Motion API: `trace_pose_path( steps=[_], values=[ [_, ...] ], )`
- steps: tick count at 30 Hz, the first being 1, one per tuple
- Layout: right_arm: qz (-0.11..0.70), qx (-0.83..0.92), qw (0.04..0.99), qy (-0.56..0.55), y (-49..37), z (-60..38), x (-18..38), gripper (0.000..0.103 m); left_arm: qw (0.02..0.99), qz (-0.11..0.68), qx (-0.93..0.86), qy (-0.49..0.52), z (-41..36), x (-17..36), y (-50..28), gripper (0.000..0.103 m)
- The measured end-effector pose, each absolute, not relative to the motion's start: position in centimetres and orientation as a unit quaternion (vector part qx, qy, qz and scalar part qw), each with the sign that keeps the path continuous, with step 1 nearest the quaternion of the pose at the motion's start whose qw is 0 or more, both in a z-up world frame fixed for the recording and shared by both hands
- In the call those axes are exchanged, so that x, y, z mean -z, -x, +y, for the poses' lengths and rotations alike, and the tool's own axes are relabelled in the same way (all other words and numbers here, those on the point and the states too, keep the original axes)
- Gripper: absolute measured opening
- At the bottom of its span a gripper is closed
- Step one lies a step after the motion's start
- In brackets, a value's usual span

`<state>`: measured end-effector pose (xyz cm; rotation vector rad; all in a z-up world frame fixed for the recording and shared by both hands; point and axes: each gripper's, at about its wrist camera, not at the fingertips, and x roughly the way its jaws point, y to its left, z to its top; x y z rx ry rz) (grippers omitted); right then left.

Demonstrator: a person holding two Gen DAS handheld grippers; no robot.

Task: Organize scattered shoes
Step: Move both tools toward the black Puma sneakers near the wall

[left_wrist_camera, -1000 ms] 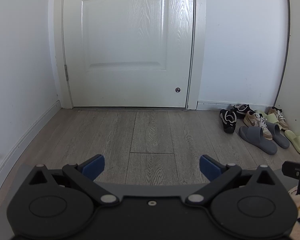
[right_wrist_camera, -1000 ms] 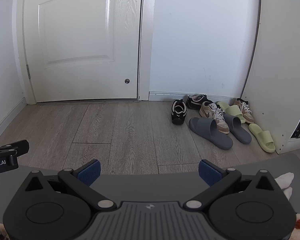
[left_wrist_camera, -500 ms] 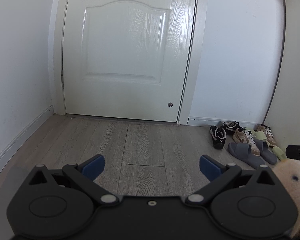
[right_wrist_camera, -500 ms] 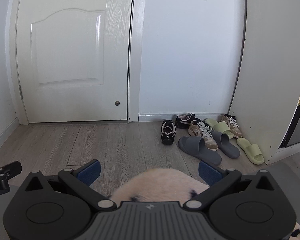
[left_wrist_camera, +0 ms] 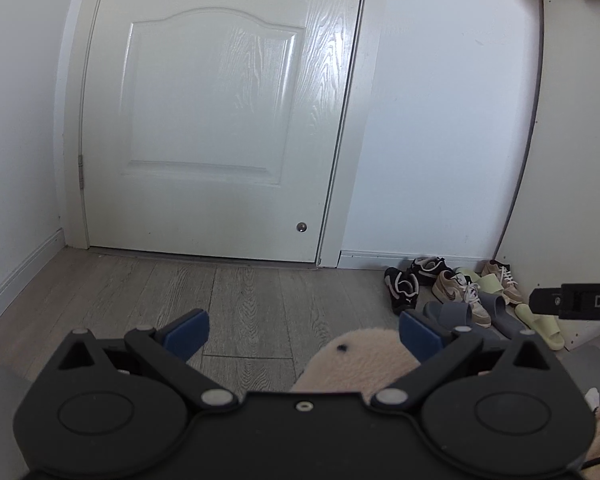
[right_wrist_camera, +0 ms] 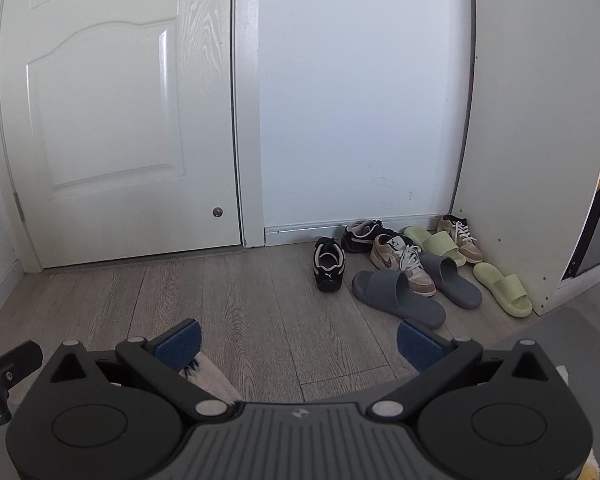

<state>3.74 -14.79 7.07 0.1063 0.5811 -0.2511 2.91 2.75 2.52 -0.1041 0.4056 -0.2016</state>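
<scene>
A jumble of shoes lies on the grey wood-plank floor in the corner by the white wall: black trainers, tan lace-up sneakers, grey rubber slides and pale green slides. The left gripper and right gripper both hang well short of them, fingers spread apart and empty. Best to close in low and start with the nearest grey slide, pairing mates as they go.

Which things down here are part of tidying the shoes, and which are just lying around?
Part of the job:
black sneakers
tan sneakers
grey slides
pale green slides
left gripper and right gripper, both open and empty

Just there:
white door
fluffy cream thing beneath the left gripper
white panel
</scene>
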Motion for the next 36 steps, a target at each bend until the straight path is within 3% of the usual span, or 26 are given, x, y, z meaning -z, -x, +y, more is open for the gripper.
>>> trace_pose_path(
  steps=[10,18,27,36],
  values=[
    [0.256,0.180,0.945,-0.097,-13.5,-20.2,-7.7,0.103,0.950,0.231,0.201,0.063,1.5,-2.8,-12.7,0.102],
    [0.222,0.157,0.954,-0.130,-21.8,-27.8,-0.6,0.103,0.955,0.210,0.194,0.078,-2.6,-2.4,-22.0,0.102],
    [0.220,0.013,0.975,-0.041,-33.5,-29.2,10.6,0.103,0.966,0.157,0.203,0.021,-10.8,5.8,-37.1,0.102],
    [0.231,-0.002,0.970,-0.075,-37.1,-29.0,11.9,0.103,0.957,0.245,0.154,0.016,-11.9,11.1,-43.6,0.100]
  ],
)
